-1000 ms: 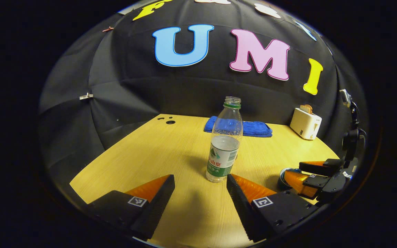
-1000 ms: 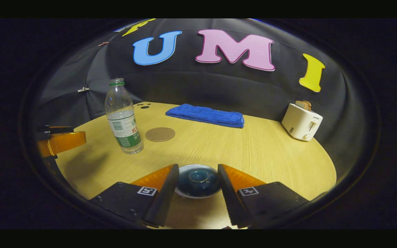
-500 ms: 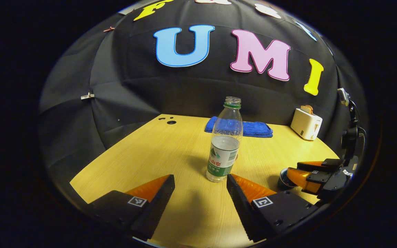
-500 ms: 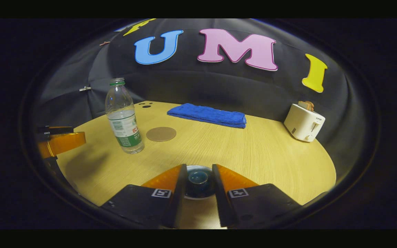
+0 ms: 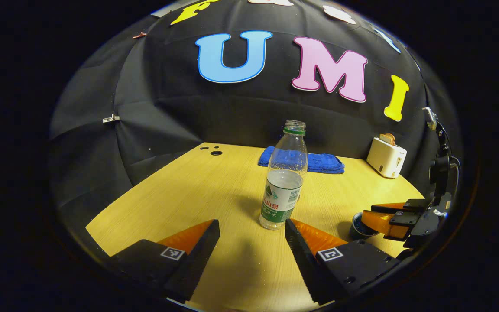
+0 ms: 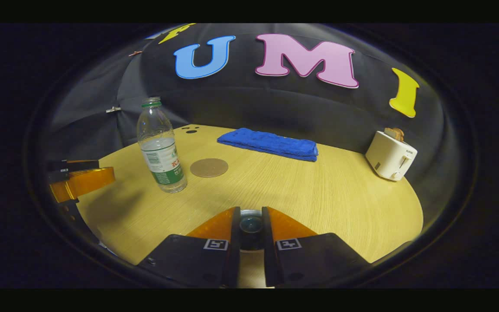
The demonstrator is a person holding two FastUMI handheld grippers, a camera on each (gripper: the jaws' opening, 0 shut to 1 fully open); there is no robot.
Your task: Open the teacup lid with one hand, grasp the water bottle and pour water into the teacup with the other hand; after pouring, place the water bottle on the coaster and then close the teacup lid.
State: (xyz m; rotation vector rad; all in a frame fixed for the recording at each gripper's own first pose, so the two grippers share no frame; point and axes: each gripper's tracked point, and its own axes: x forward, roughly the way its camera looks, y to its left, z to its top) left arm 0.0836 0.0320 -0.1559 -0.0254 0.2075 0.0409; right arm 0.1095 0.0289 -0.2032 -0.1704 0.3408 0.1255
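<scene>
1. Teacup lid [image 6: 251, 224]: dark glazed, small knob on top, sits on the cup at the near edge of the counter [image 6: 319, 195]. Looks hard, slick, breakable; take it by the knob.
2. My right gripper [image 6: 249, 232] is narrowed around that knob; whether both fingers press it, I can't tell.
3. Water bottle [image 5: 285, 182]: uncapped, part full, thin plastic, so probably light and squashy. Grab mid-body at the label.
4. My left gripper [image 5: 251, 234] is spread wide, just short of the bottle.
5. Coaster [image 6: 208, 167] lies just beside the bottle.
</scene>
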